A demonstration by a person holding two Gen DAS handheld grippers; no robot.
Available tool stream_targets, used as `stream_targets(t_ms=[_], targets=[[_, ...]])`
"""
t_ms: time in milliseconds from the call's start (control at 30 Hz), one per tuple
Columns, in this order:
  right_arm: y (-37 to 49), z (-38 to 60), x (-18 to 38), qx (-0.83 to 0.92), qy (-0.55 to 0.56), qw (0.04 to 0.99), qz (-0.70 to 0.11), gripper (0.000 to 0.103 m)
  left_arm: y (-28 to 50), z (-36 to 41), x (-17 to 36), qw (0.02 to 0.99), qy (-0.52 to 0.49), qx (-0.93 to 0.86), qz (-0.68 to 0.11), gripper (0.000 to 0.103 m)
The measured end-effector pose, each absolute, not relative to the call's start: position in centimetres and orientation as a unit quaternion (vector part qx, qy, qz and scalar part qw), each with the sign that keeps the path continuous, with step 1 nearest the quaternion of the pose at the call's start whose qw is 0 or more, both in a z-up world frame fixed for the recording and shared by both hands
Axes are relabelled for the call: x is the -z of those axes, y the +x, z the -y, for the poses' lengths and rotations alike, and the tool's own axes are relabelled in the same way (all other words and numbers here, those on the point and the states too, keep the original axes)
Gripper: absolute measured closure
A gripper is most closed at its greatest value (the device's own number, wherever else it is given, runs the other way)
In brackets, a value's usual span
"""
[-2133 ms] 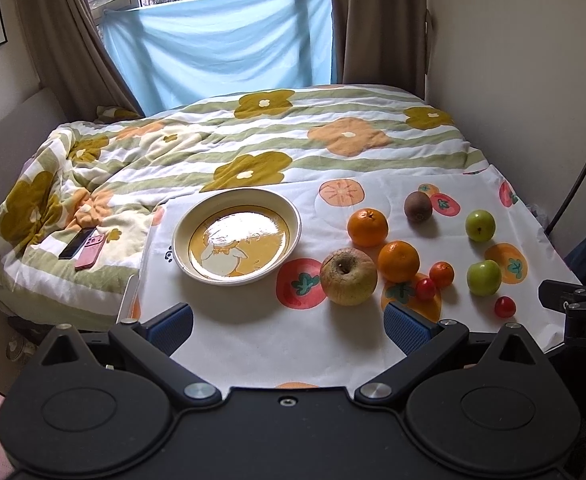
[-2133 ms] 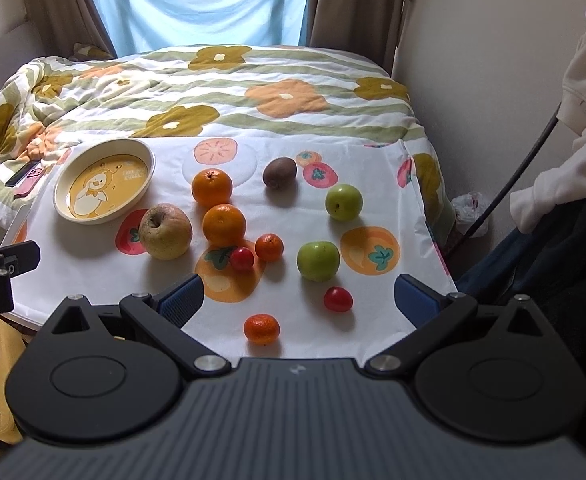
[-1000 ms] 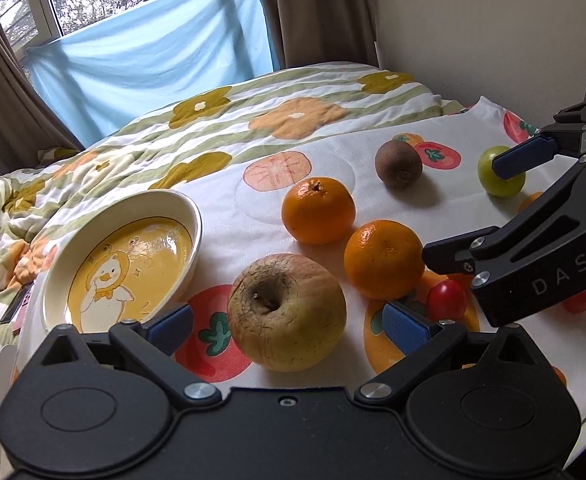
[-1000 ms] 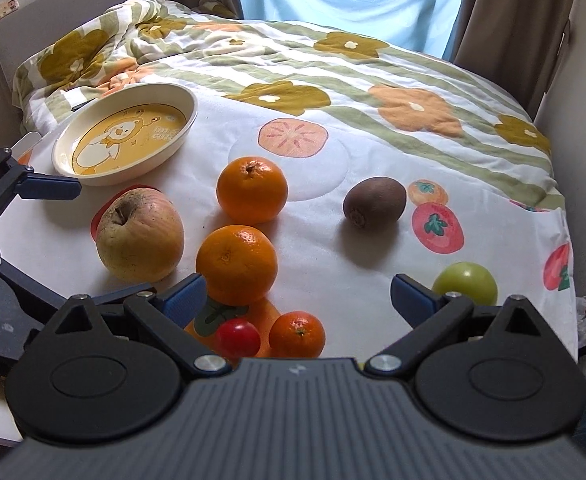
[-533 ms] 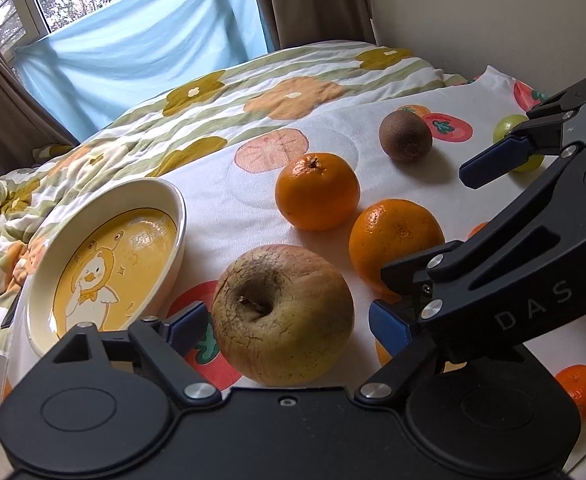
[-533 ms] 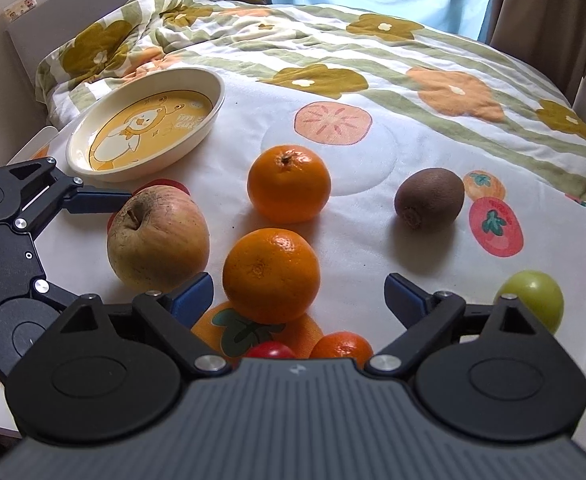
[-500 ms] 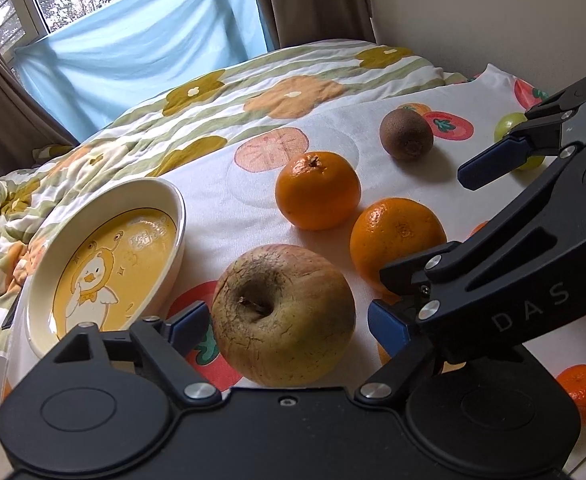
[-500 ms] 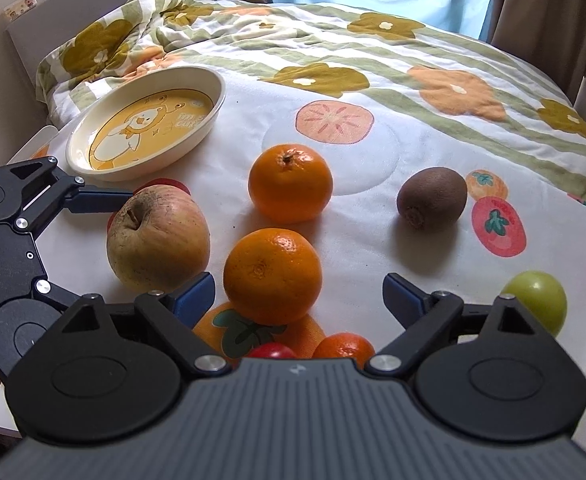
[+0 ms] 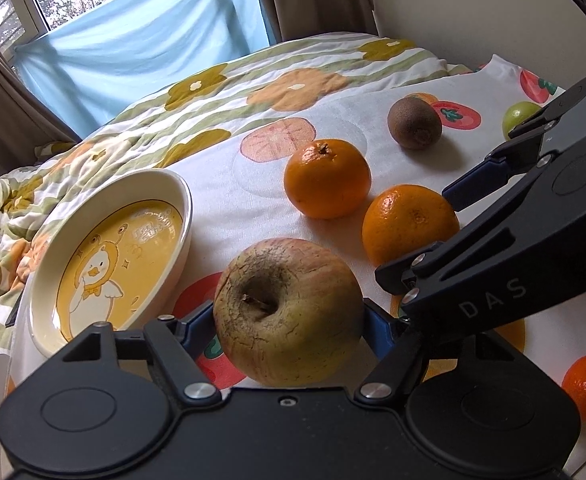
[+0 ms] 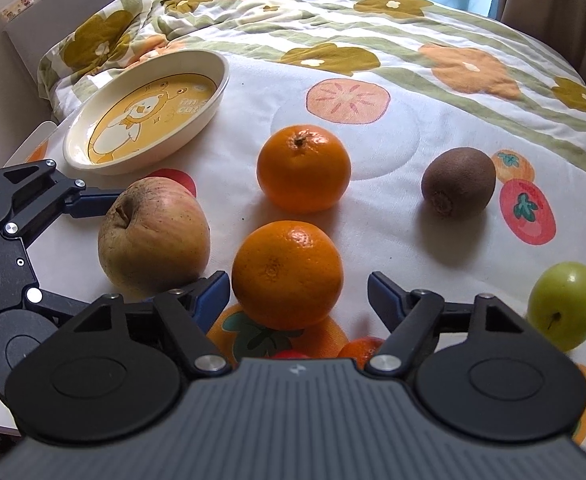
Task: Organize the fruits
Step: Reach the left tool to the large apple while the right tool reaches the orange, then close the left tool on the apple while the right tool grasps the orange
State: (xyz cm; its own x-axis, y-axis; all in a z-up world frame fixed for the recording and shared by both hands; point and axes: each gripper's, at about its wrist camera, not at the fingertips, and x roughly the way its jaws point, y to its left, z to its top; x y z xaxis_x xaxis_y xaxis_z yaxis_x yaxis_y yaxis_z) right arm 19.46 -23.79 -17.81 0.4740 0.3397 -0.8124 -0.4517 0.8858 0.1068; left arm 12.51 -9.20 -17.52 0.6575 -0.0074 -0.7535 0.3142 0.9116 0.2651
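The left gripper [image 9: 289, 320] has just been closing; its fingers clamp the apple [image 9: 289, 312], probably for the plate [image 9: 181, 196] at left. The right gripper [image 10: 299, 294], also closing, straddles the near orange [image 10: 287, 274] with a gap on its right.

- The left gripper [image 9: 289, 322] has just been closing, and both blue pads sit against a wrinkled apple [image 9: 289, 312].
- The right gripper [image 9: 433, 224] straddles the nearer orange [image 9: 409, 222].
- A second orange [image 9: 327, 178] and a kiwi [image 9: 414, 122] lie beyond.
- A duck-print plate [image 9: 111, 248] sits left of the apple.
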Motion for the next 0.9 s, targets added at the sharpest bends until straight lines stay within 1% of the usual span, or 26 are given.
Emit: stream_targets(t_ms=[67, 200, 600, 900], targets=[[19.7, 23.7, 18.0, -0.233, -0.059, 0.854, -0.462, 0.018, 12.3, 9.2, 17.6, 0.89, 0.193, 0.088, -0.404, 0.024], [19.7, 23.3, 18.2, -0.239, -0.062, 0.852, -0.462, 0.028, 12.2, 9.0, 17.6, 0.89, 0.191, 0.085, -0.406, 0.024], [19.2, 23.4, 17.5, -0.237, -0.049, 0.853, -0.463, 0.029, 11.7, 9.1, 16.8, 0.897, 0.174, 0.06, -0.402, 0.024], [18.2, 23.6, 13.8, -0.246, -0.046, 0.863, -0.439, 0.029, 9.9, 8.2, 13.4, 0.907, 0.157, 0.03, -0.389, 0.024]])
